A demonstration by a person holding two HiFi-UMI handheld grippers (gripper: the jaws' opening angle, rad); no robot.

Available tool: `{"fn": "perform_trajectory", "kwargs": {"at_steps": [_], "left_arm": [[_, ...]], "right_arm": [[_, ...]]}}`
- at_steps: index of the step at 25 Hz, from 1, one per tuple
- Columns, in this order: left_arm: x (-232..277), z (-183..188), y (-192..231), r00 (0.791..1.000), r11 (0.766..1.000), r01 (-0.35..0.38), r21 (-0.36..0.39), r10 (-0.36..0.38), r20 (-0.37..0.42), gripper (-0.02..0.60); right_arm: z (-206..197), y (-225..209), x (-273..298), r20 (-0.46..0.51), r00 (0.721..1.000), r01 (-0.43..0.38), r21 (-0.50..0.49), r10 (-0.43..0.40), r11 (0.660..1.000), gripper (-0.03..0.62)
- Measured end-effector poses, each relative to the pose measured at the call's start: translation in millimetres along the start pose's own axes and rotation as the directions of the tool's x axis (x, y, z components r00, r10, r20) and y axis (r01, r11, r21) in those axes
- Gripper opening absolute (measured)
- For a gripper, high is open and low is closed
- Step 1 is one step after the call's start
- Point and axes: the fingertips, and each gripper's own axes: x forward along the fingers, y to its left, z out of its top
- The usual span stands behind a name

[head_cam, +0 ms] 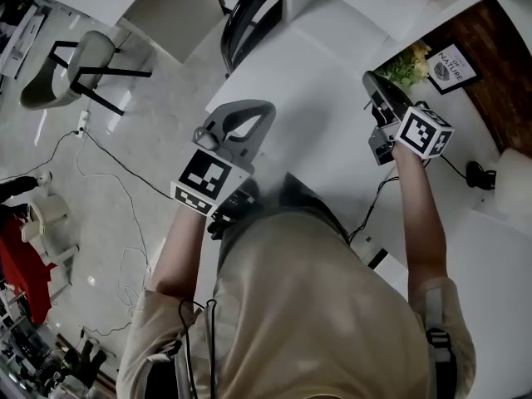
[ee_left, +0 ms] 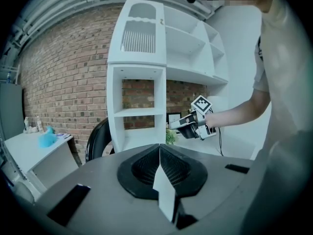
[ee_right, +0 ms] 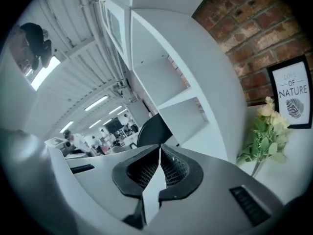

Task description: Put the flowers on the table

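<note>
A small bunch of pale flowers with green leaves (head_cam: 405, 63) stands at the back of the white table (head_cam: 299, 98), beside a framed print (head_cam: 453, 66). In the right gripper view the flowers (ee_right: 266, 131) are off to the right of the jaws and not touching them. My right gripper (head_cam: 371, 80) is just left of the flowers, shut with nothing between its jaws (ee_right: 160, 148). My left gripper (head_cam: 247, 116) hovers over the table's left side, also shut and empty (ee_left: 159, 146). From it I see the right gripper (ee_left: 193, 124) and the flowers (ee_left: 170, 137).
A white shelf unit (ee_left: 142, 82) stands behind the table against a brick wall. A black chair (head_cam: 241, 15) is at the far edge, and a grey chair (head_cam: 71, 69) stands on the floor to the left. A cable (head_cam: 370, 214) runs over the table.
</note>
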Motion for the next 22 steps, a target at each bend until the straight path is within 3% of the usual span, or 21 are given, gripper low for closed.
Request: {"fn": "perform_trajectory", "kwargs": {"at_steps": [6, 13, 22], "left_arm": [[-17.7, 1.2, 4.0, 1.0, 1.0, 0.0, -0.027, 0.001, 0.029, 0.009], [-40.9, 3.5, 13.4, 0.997, 0.999, -0.017, -0.044, 0.02, 0.071, 0.01], [-81.2, 1.0, 21.5, 0.994, 0.999, -0.024, -0.044, 0.029, 0.109, 0.009]], "right_arm": [[-7.6, 58.8, 9.2, -0.015, 0.992, -0.128, 0.015, 0.128, 0.992, 0.029], [-12.6, 126.6, 13.1, -0.038, 0.97, -0.243, -0.038, 0.241, 0.969, 0.029], [-23.7, 186.5, 17.5, -0.045, 0.958, -0.286, -0.093, 0.283, 0.954, 0.029]]}}
